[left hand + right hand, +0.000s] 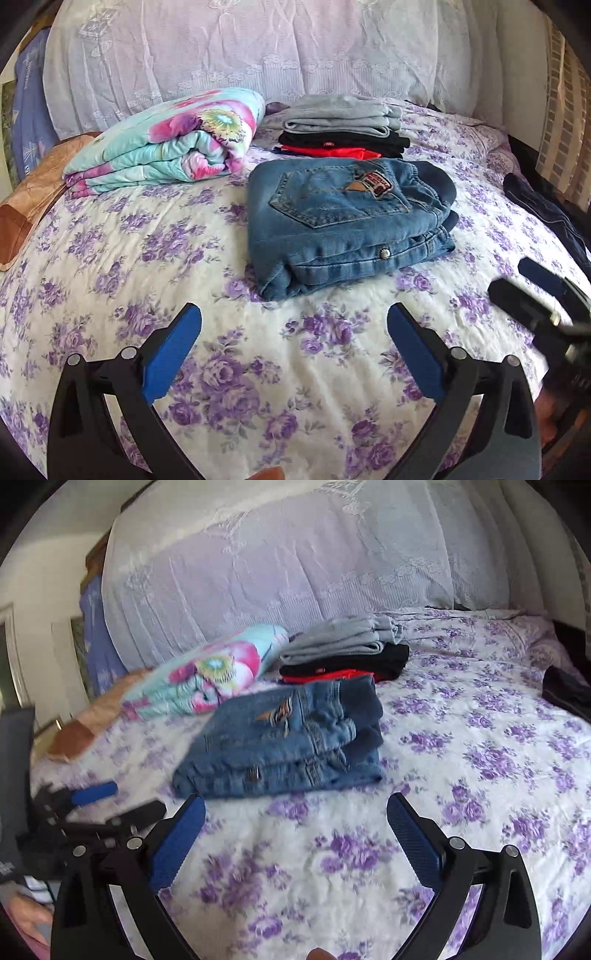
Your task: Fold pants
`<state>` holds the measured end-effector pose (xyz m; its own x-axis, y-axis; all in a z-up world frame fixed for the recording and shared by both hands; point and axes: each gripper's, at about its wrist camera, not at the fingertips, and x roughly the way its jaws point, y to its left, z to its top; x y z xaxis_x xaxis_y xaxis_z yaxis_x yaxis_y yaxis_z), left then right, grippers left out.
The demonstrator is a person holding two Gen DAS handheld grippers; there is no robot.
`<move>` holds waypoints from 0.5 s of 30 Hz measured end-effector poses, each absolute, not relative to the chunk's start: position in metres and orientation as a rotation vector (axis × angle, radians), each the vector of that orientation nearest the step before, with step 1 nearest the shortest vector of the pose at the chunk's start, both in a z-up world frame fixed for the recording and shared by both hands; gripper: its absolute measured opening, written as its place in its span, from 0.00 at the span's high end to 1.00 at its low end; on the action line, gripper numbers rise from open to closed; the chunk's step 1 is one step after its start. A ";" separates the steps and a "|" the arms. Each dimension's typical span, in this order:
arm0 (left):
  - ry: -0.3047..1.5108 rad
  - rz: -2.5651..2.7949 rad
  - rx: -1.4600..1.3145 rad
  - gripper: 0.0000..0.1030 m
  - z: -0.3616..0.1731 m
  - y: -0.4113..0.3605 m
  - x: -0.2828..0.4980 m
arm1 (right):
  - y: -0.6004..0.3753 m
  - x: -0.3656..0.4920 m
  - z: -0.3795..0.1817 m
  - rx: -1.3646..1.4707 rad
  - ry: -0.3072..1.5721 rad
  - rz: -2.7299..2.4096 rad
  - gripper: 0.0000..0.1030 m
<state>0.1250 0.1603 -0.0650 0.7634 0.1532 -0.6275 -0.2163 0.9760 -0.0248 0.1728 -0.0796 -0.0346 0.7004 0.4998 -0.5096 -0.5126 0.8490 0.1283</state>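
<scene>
Folded blue jeans (347, 221) lie in a compact stack on the purple-flowered bedspread (147, 258), back pocket and patch up. They also show in the right wrist view (280, 738). My left gripper (293, 317) is open and empty, a little in front of the jeans, above the bedspread. My right gripper (295, 808) is open and empty, just in front of the jeans' near edge. The right gripper also shows at the right edge of the left wrist view (528, 284), and the left gripper at the left of the right wrist view (110, 801).
Behind the jeans is a pile of folded grey, black and red clothes (343, 129). A folded floral quilt (166, 147) lies at the back left. A dark garment (543, 210) lies at the right edge of the bed. A lace-covered headboard (258, 48) stands behind.
</scene>
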 end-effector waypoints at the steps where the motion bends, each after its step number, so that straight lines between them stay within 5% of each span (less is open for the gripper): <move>1: 0.666 0.202 -0.108 0.05 -0.066 0.162 0.125 | -0.078 0.171 -0.037 -0.041 0.560 0.566 0.04; 15: 0.674 0.213 -0.132 0.05 -0.070 0.169 0.123 | -0.067 0.179 -0.052 -0.123 0.652 0.513 0.04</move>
